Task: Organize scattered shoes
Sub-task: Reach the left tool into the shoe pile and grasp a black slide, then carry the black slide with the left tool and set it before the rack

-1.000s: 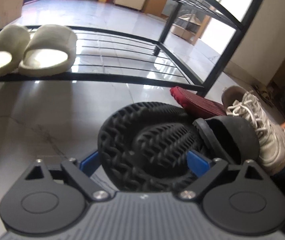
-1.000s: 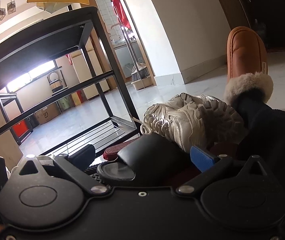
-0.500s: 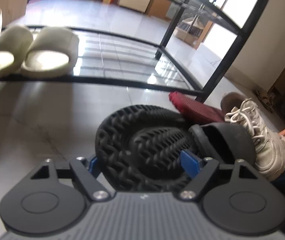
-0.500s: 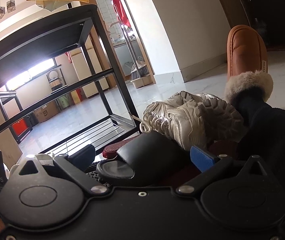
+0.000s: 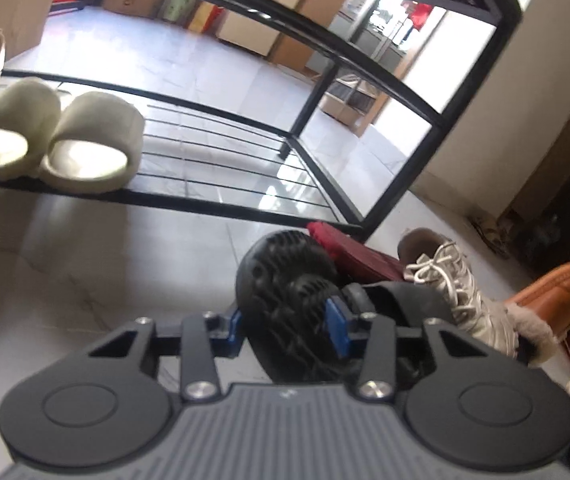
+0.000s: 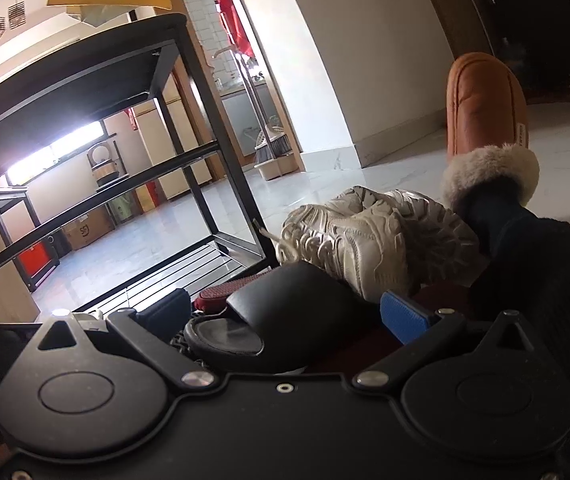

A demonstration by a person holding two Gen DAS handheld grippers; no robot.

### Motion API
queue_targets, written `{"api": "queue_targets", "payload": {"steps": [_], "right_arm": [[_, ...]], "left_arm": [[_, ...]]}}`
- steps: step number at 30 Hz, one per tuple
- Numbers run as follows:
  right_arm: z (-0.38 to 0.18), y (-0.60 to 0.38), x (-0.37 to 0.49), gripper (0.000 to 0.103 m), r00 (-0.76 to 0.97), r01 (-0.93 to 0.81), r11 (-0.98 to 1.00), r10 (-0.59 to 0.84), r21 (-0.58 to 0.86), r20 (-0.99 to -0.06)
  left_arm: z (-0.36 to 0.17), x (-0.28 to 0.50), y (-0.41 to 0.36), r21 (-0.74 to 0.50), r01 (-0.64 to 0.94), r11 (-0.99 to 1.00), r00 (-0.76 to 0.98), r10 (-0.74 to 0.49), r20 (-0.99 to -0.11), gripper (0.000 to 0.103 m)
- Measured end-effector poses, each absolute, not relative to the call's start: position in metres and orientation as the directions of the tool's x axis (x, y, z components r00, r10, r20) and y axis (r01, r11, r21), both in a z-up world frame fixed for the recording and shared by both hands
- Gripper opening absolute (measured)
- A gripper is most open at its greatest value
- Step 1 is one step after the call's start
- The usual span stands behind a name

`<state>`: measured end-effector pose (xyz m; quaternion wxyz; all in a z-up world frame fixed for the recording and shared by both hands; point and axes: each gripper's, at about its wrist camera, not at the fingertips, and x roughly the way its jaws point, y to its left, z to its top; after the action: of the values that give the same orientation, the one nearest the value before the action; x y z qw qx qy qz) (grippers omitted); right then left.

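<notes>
Left wrist view is showing the left claw (image 5: 289, 326) clamping its blue pads on a black slipper (image 5: 285, 280), which is turned on its side so that the ribbed sole is facing the camera, above the pale tiled floor (image 5: 85, 264). Just beyond it a dark red slipper (image 5: 349, 248) is lying at the corner post of a black metal shoe rack (image 5: 405, 184), and a white laced sneaker (image 5: 457, 276) is sitting beside a tan fur-lined boot (image 5: 553, 288). On the rack's bottom shelf, well apart to the left, two cream slides (image 5: 53, 144) are sitting side by side with their openings facing the camera. Right wrist view is showing the right claw (image 6: 285, 312) with a second black slipper (image 6: 285, 312) lying between its spread fingers; the right blue pad (image 6: 403, 314) is standing close to the slipper, but whether it is gripping or merely straddling it cannot be told. Behind it the white sneaker (image 6: 365, 232) is leaning on its side, and the tan boot (image 6: 485, 108) is rising upright with its fur cuff around a dark trouser leg (image 6: 525, 264).
</notes>
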<state>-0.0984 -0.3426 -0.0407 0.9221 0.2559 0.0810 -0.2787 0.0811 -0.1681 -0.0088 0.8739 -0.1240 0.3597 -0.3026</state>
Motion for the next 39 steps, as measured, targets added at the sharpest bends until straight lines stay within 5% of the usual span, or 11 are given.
{"api": "queue_targets", "payload": {"steps": [14,22,32,39], "right_arm": [[-0.042,-0.345,-0.101,0.103,0.823,0.568,0.698,-0.487,0.436,-0.293],[-0.043,-0.345,-0.1,0.103,0.84,0.543,0.694,-0.448,0.473,-0.307],[-0.046,-0.313,-0.084,0.103,0.942,0.274,0.722,-0.069,0.636,-0.327],[-0.04,-0.26,-0.075,0.103,0.93,0.088,0.771,0.164,0.631,-0.33]], "left_arm": [[0.044,0.066,-0.146,-0.393,0.518,0.76,0.582,-0.649,-0.49,0.025],[0.077,0.057,-0.094,-0.275,0.468,0.84,0.694,-0.542,-0.473,0.023],[0.092,0.029,-0.004,-0.235,0.298,0.925,0.797,-0.377,-0.472,0.021],[0.102,-0.003,0.037,-0.071,0.27,0.96,0.855,-0.273,-0.44,0.021]]}}
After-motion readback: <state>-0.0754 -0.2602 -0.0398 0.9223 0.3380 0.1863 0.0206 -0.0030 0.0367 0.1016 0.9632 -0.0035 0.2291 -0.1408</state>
